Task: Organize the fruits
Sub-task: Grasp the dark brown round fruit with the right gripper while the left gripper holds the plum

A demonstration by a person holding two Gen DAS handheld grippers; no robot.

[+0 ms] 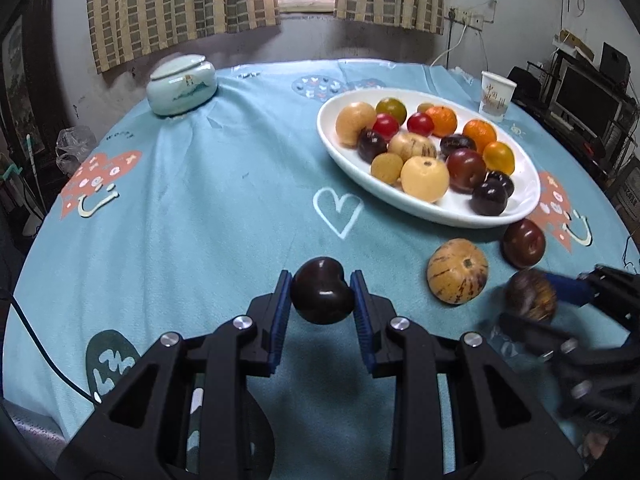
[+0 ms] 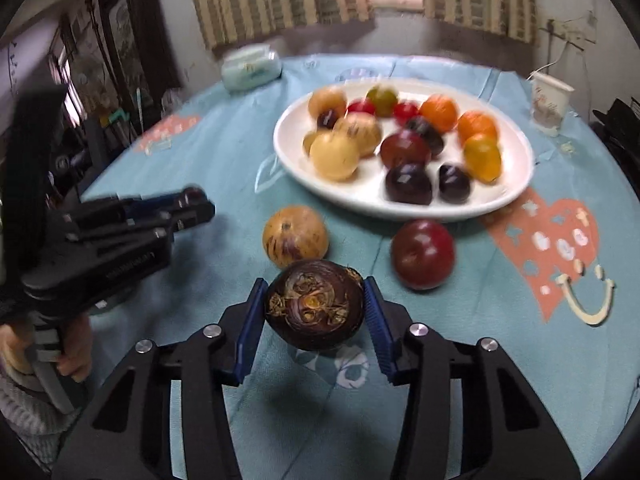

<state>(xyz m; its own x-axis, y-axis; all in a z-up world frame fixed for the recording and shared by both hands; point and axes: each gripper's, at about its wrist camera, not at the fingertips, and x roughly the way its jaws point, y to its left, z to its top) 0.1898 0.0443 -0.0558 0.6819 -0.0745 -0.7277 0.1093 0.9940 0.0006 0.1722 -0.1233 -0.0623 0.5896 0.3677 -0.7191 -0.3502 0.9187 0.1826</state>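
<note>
My left gripper (image 1: 322,294) is shut on a dark purple plum (image 1: 322,300), held above the blue tablecloth. My right gripper (image 2: 315,300) is shut on a dark brown fruit with a fibrous swirl (image 2: 314,314), its blue pads against both sides. That fruit (image 1: 531,295) shows blurred at the right in the left wrist view. A striped yellow fruit (image 1: 457,271) (image 2: 295,236) and a dark red plum (image 1: 524,243) (image 2: 423,254) lie on the cloth just before the white oval plate (image 1: 400,196) (image 2: 288,168), which holds several plums, oranges, tomatoes and yellow fruits.
A pale lidded ceramic jar (image 1: 182,84) stands at the far left of the round table and a paper cup (image 1: 496,94) at the far right behind the plate. A person's hand (image 2: 74,356) grips the left tool's handle. A black cable (image 1: 40,344) crosses the table's left edge.
</note>
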